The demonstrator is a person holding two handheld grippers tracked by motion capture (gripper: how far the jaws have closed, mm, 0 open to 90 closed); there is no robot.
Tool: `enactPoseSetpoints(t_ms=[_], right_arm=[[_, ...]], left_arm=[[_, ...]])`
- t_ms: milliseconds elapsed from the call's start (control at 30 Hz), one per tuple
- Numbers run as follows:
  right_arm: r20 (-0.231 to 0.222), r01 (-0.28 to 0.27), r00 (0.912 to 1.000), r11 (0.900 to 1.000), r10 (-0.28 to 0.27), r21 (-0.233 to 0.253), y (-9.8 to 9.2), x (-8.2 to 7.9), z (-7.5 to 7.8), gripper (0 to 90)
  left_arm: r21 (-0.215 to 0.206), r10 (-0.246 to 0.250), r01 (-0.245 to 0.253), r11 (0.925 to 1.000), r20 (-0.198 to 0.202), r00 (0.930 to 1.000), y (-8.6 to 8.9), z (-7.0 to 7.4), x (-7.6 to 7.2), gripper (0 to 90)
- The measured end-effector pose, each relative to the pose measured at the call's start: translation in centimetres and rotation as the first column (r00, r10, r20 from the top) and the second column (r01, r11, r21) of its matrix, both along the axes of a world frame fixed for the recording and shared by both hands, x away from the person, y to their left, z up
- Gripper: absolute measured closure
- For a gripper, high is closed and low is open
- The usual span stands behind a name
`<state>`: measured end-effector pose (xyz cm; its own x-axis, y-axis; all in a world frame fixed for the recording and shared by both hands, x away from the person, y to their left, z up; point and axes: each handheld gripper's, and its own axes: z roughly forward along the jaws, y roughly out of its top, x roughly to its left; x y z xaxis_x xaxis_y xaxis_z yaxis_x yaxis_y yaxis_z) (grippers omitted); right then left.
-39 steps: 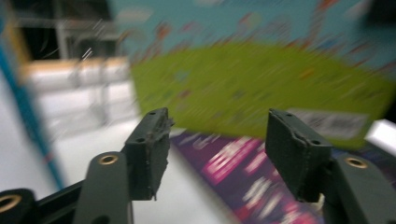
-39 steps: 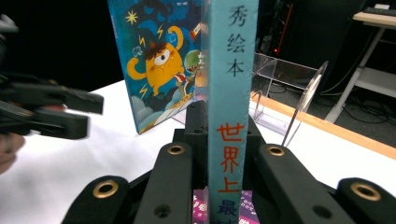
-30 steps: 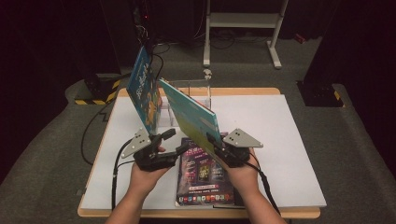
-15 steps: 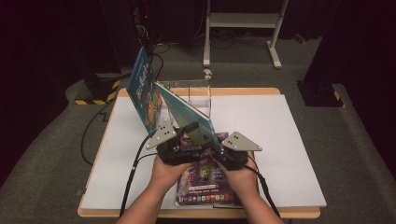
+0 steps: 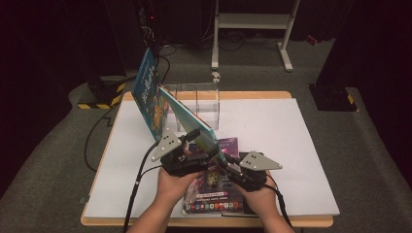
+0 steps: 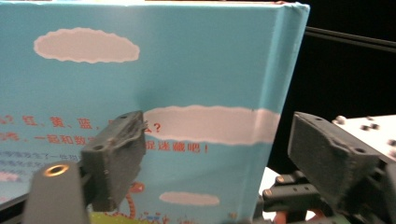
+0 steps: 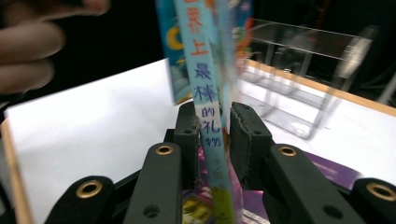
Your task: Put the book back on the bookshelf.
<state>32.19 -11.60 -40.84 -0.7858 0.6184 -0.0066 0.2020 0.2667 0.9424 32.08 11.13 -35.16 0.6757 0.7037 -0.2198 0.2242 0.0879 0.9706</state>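
right gripper (image 7: 215, 140): clamped on blue book (image 7: 208, 107) spine, lower edge cut off | left gripper (image 6: 224, 158): jaws wide apart, holding nothing, book cover just ahead | purple book (image 5: 214, 191): half hidden under hands | table (image 5: 291, 145): bare to the right

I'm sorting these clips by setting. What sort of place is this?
Probably a lab or studio recording bay: a white-topped table on grey carpet, dark surroundings, a hazard-striped base with cables, and a white metal stand behind.

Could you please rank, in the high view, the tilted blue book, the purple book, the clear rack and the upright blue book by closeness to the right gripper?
From the right gripper:
1. Tilted blue book, clamped in its jaws.
2. Purple book, flat underneath.
3. Clear rack, behind.
4. Upright blue book, far left; close to the rack's rank.
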Motion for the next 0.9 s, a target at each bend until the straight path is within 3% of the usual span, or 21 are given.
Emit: enactPoseSetpoints(t_ms=[133, 200, 333, 500, 567, 700, 767, 833, 900], right_arm=[[-0.003, -0.042, 0.9991, 0.999, 0.041, -0.027, 1.4, -0.8, -0.1, 69.2], [-0.023, -0.061, 0.9979, 0.998, 0.061, -0.006, 2.3, -1.2, -0.5, 67.7], [-0.026, -0.069, 0.9973, 0.998, 0.069, 0.001, 2.7, -1.4, -0.6, 67.3], [-0.050, -0.090, 0.9947, 0.996, 0.090, 0.012, 3.2, -1.6, -0.9, 64.0], [-0.059, -0.130, 0.9893, 0.990, 0.133, 0.060, 2.4, -2.1, -0.9, 60.2], [-0.044, -0.164, 0.9850, 0.984, 0.167, 0.075, 1.0, -3.2, -0.8, 59.3], [-0.033, -0.139, 0.9894, 0.988, 0.142, 0.072, -0.1, -3.7, -0.8, 59.2], [-0.025, -0.075, 0.9967, 0.993, 0.077, 0.093, -2.4, -3.5, -1.3, 59.9], [-0.033, -0.057, 0.9976, 0.992, 0.061, 0.109, -3.3, -3.2, -1.6, 60.1]], left_arm=[[0.020, -0.002, 0.002, 0.9998, -0.012, 0.9999, 0.0, 0.0, -0.1, 16.1], [0.056, 0.041, -0.041, 0.9976, 0.010, 0.9991, 0.1, -0.1, -0.5, 16.1], [0.087, 0.087, -0.089, 0.9922, 0.023, 0.9959, 0.4, -0.3, -0.7, 16.7], [0.097, 0.068, -0.070, 0.9928, 0.028, 0.9973, 0.9, -0.5, -0.7, 17.3], [0.108, 0.057, -0.061, 0.9923, 0.033, 0.9978, 1.1, -0.6, -0.8, 18.2], [0.112, 0.055, -0.059, 0.9919, 0.038, 0.9978, 1.5, -0.5, -1.0, 21.9], [0.117, 0.049, -0.052, 0.9918, 0.035, 0.9982, 1.8, -0.5, -1.0, 23.4], [0.116, 0.042, -0.046, 0.9921, 0.035, 0.9985, 2.2, -0.7, -1.2, 25.5], [0.116, 0.042, -0.046, 0.9922, 0.036, 0.9985, 2.3, -0.7, -1.3, 26.3]])
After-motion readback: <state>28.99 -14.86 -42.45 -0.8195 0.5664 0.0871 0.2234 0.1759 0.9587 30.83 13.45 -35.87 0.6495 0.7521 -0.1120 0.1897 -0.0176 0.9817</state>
